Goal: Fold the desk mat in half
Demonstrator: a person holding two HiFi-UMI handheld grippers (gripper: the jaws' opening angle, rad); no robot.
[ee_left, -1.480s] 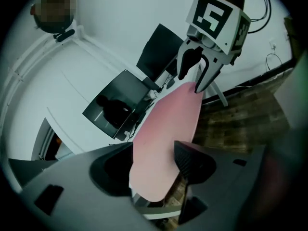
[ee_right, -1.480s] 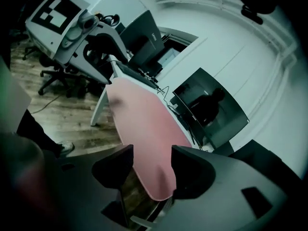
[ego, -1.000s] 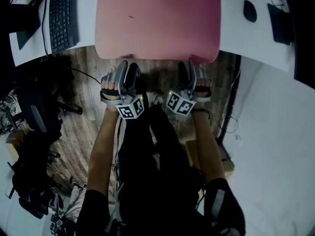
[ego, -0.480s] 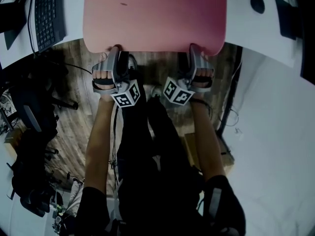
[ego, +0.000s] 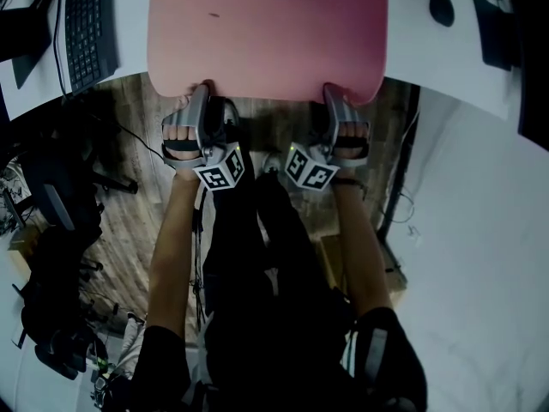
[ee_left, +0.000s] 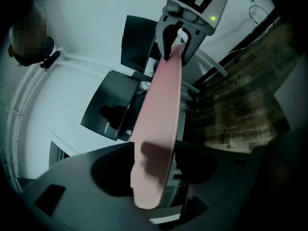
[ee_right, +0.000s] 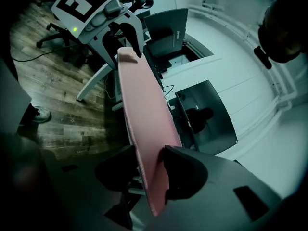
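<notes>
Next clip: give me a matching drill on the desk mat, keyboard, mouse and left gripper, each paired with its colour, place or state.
Things
1. desk mat
2. keyboard
3. mouse
4. left gripper

Descriptions
a. black, on the desk to the right of the mat
b. the mat's near-left corner sits between its jaws
c. pink, lying unfolded
d. black, on the desk to the left of the mat

Pairs: 1-c, 2-d, 3-a, 4-b
</notes>
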